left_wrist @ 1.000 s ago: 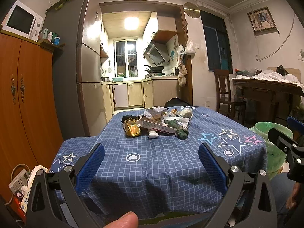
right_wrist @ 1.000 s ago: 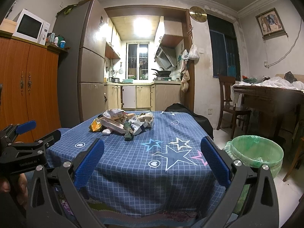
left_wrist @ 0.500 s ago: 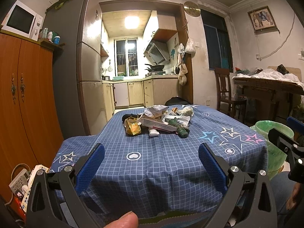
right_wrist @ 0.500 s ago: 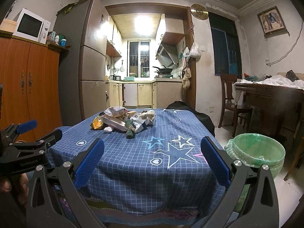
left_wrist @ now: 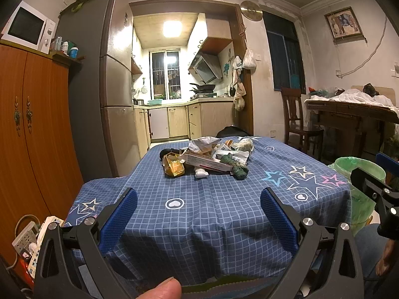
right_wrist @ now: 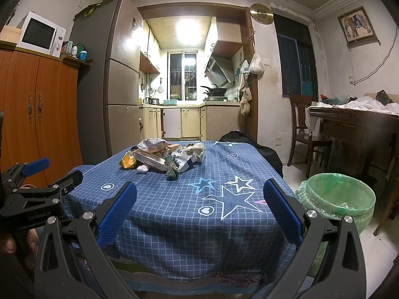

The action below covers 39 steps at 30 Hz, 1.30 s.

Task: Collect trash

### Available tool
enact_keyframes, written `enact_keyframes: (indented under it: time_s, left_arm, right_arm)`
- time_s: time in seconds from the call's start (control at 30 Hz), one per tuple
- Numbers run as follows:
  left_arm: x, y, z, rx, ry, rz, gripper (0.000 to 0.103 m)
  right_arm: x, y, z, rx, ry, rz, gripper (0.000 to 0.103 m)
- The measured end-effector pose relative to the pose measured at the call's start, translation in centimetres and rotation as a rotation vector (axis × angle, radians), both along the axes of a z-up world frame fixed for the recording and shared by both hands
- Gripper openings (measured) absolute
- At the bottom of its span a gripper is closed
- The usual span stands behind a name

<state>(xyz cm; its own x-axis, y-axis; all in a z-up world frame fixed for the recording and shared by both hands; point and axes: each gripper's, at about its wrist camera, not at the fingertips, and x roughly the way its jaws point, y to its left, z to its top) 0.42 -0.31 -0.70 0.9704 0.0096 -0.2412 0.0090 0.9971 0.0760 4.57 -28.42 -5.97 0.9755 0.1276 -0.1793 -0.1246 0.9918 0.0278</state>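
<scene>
A: Starting from the tools: the left tool [left_wrist: 198, 208] is spread wide with nothing between its blue pads, hanging off the near edge of the desk [left_wrist: 212, 224]. The right tool [right_wrist: 199, 208] is the same, wide open and empty, also short of the near edge.

B: And the trash?

A: It sits in one heap [left_wrist: 207, 158] toward the far edge of the desk, a bit left of centre, well apart from both tools. Nearest us are a crumpled gold wrapper [left_wrist: 173, 165], a small white wad [left_wrist: 201, 173] and a dark green clump [left_wrist: 237, 168]; a long flat carton [left_wrist: 208, 162] lies across the middle, with crinkled foil and paper behind it. There may be a dark item at the back left of the heap, but it is too shadowed to name.

B: Where does it go?

A: I'd judge the green-lined bin [right_wrist: 340, 203], on the floor off the desk's right edge.

B: What could go wrong?

A: The pieces overlap, so closing on the carton could drag or scatter the loose scraps resting on it. The cloth is rumpled and hangs freely, so a low pad could snag it and pull the whole heap. Light wrappers may also slip from the pads on the carry over the right edge and land beside the bin.
</scene>
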Motion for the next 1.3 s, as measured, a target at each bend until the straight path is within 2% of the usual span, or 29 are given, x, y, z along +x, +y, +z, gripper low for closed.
enact_keyframes:
  time_s: [1.3]
  left_arm:
    - [0.71, -0.08, -0.1, 0.002, 0.025, -0.006, 0.098]
  right_arm:
    - [0.84, 0.32, 0.16, -0.017, 0.022, 0.029, 0.098]
